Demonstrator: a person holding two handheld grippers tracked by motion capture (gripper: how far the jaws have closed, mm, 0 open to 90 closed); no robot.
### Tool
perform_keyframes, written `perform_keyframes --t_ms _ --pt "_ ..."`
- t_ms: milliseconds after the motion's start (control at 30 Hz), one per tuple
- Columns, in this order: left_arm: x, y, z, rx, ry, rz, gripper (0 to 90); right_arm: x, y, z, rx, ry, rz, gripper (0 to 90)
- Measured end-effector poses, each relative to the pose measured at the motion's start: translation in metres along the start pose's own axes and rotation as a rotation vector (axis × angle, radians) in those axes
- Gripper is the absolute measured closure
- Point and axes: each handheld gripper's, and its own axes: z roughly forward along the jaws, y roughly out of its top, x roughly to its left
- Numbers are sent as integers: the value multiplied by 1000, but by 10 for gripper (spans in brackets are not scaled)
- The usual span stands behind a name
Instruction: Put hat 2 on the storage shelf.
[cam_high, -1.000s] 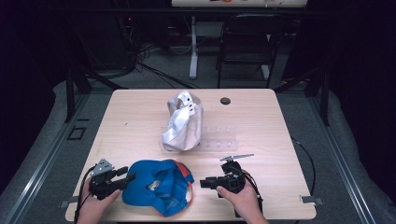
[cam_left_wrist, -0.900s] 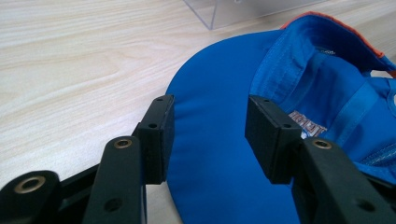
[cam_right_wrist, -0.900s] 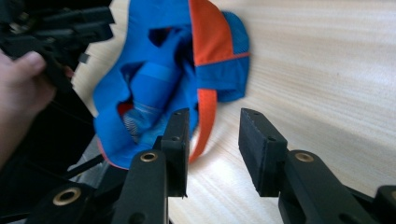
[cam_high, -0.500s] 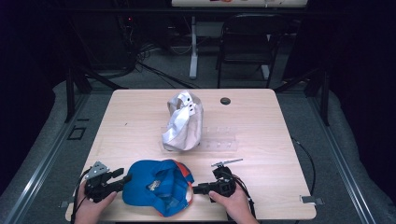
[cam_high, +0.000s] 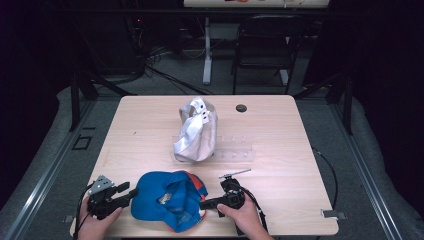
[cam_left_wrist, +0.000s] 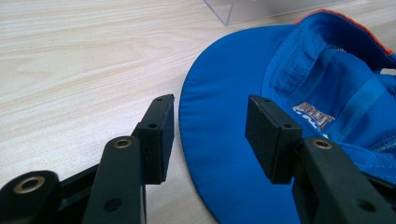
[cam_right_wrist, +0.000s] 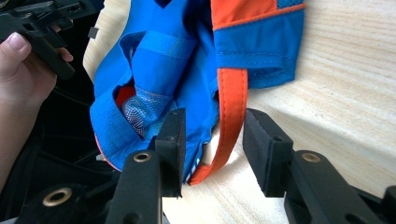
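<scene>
A blue fabric cap with orange trim (cam_high: 167, 200) lies upside down at the near edge of the light wooden table (cam_high: 280, 130), at about 6 o'clock from the crumpled silver-white bag (cam_high: 196, 131) in the middle. The left hand-held gripper (cam_high: 131, 192) sits at the cap's 9 o'clock; in the left gripper view its jaws stand apart, with the curved edge of the blue brim (cam_left_wrist: 219, 140) between them but not yet pinched. The right hand-held gripper (cam_high: 204, 204) comes in from the cap's 3 o'clock; in the right gripper view its jaws are also spread, straddling the orange back strap (cam_right_wrist: 231, 121) and the blue rear edge, without closing on either.

Judging from this, the work on the cap is at its start: both tools are lined up on opposite sides, brim and strap, but nothing is gripped and the cap rests flat on the table. What seems left is to close both sets of jaws and then lift, turn or move the cap. A clear plastic tray (cam_high: 235, 152) lies just beside the bag at its 3 o'clock, and a small dark round disc (cam_high: 241, 108) sits at the bag's 1 o'clock
</scene>
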Motion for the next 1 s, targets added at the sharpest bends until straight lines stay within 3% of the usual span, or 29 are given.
perform_keyframes --t_ms 300,467,633,733,867,1000 --pt "0 0 0 2 2 4 524 -2 1 3 28 10 1 605" --pt "0 0 0 -1 1 2 524 -3 2 1 7 14 21 606" --pt "1 1 -1 8 0 3 524 -3 1 4 43 17 12 613" --pt "0 0 0 -3 2 1 524 -2 0 4 37 38 19 619" --pt "0 0 0 -1 1 0 524 -2 1 -2 13 106 52 648" --pt "0 0 1 -1 -1 -1 524 0 1 -5 -11 133 64 672"
